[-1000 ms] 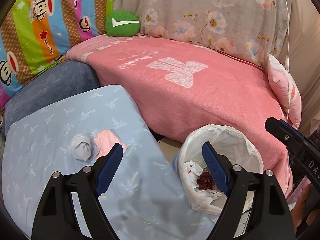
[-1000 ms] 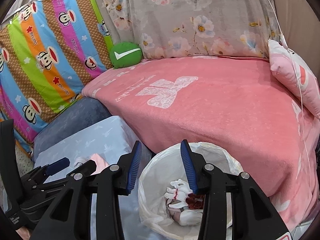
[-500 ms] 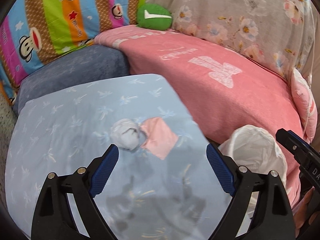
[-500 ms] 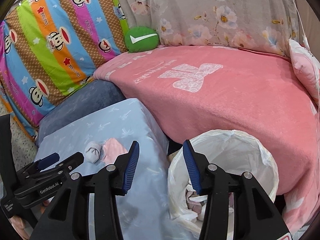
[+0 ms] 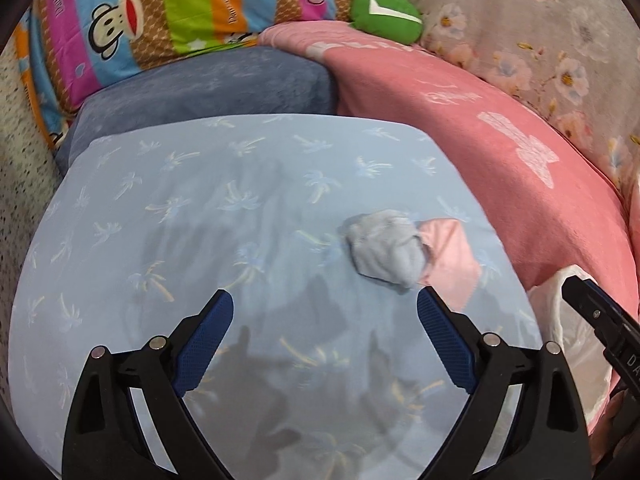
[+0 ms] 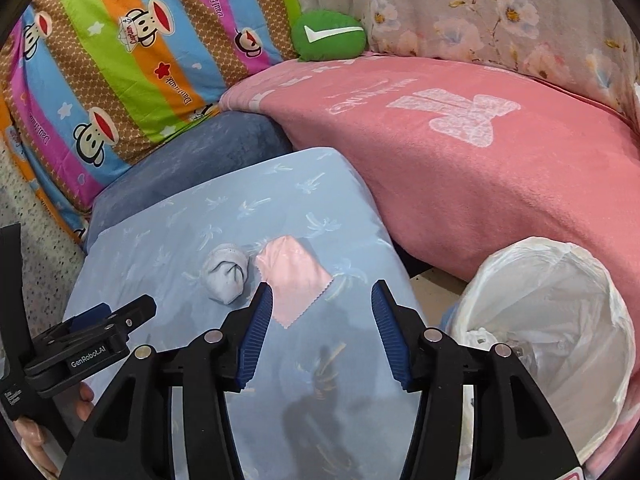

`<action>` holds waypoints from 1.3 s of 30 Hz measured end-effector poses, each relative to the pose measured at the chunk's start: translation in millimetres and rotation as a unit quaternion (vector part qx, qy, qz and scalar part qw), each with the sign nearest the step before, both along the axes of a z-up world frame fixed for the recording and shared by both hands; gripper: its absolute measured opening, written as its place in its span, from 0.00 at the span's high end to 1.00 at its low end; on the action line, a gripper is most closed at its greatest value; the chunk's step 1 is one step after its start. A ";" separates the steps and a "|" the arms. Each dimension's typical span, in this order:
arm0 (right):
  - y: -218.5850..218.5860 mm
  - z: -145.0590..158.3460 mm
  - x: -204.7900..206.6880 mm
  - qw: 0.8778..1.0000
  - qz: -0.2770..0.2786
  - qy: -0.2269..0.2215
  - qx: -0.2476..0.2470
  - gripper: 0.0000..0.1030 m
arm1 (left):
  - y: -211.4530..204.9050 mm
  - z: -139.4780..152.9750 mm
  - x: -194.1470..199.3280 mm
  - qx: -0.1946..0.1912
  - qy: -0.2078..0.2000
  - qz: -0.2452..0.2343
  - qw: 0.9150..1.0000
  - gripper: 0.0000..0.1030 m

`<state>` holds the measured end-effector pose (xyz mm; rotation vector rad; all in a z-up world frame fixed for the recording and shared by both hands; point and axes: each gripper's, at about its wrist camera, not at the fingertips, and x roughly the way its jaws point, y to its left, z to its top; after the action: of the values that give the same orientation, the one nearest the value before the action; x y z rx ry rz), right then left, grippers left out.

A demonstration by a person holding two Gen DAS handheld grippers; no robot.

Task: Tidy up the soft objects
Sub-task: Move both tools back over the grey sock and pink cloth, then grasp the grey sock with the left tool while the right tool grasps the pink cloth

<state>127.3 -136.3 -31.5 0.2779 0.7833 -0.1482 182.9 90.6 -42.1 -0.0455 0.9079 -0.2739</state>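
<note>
The balled grey sock (image 5: 384, 250) lies just ahead-right of the wide-apart, just-opening left gripper (image 5: 324, 312), nearer than the empty, half-spread, just-opening right gripper (image 6: 322, 300).

Bright, sharp (fisheye-warped edges)

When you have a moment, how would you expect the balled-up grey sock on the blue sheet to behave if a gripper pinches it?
The balled-up grey sock looks soft and bunched, so it would probably squash rather than resist. Its rounded shape might let it roll slightly on the blue sheet. Being small knit fabric, it is likely light.
</note>
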 end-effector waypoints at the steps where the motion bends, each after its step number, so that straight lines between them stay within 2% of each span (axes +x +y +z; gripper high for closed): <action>1: 3.3 -4.1 6.6 1.000 0.003 0.003 0.001 0.49 | 1.7 -2.1 3.1 -0.002 0.003 0.004 1.000 0.12; 10: 2.2 -35.9 55.2 0.999 0.001 0.026 0.027 0.48 | -20.7 -13.7 29.5 -0.011 0.014 -0.014 1.000 0.12; 19: -7.6 -59.6 85.8 0.999 -0.001 0.047 0.026 0.49 | -35.9 -32.8 59.6 -0.019 0.038 -0.023 0.999 0.13; 22: -6.0 -65.7 92.5 0.998 0.005 0.050 0.027 0.49 | -34.4 -39.3 64.0 -0.032 0.052 -0.029 0.998 0.17; 27: -7.9 -77.6 103.6 0.998 0.008 0.060 0.035 0.49 | -33.5 -48.5 72.0 -0.067 0.081 -0.038 0.994 0.27; 29: -7.0 -81.2 106.4 0.997 0.013 0.064 0.034 0.53 | -33.7 -49.5 72.4 -0.077 0.082 -0.037 0.993 0.29; 31: -2.1 -83.4 107.7 0.997 0.018 0.064 0.024 0.57 | -36.0 -48.9 72.4 -0.085 0.083 -0.047 0.992 0.38; 33: 3.5 -84.2 109.1 0.997 0.026 0.066 0.012 0.68 | -40.4 -46.8 70.3 -0.088 0.082 -0.061 0.991 0.55; 35: 8.4 -84.8 110.3 0.997 0.035 0.069 0.008 0.87 | -45.6 -43.6 67.8 -0.081 0.077 -0.069 0.991 0.62; 37: 10.7 -84.6 109.5 0.997 0.042 0.070 0.014 0.96 | -48.9 -39.6 65.3 -0.073 0.067 -0.071 0.993 0.67; 39: 12.8 -82.3 106.1 0.997 0.043 0.069 0.011 0.97 | -47.9 -35.0 62.2 -0.068 0.060 -0.070 0.993 0.69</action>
<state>233.4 -123.6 -113.8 0.2559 0.9333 -0.0784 245.2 42.7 -77.1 -0.1269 1.0133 -0.4674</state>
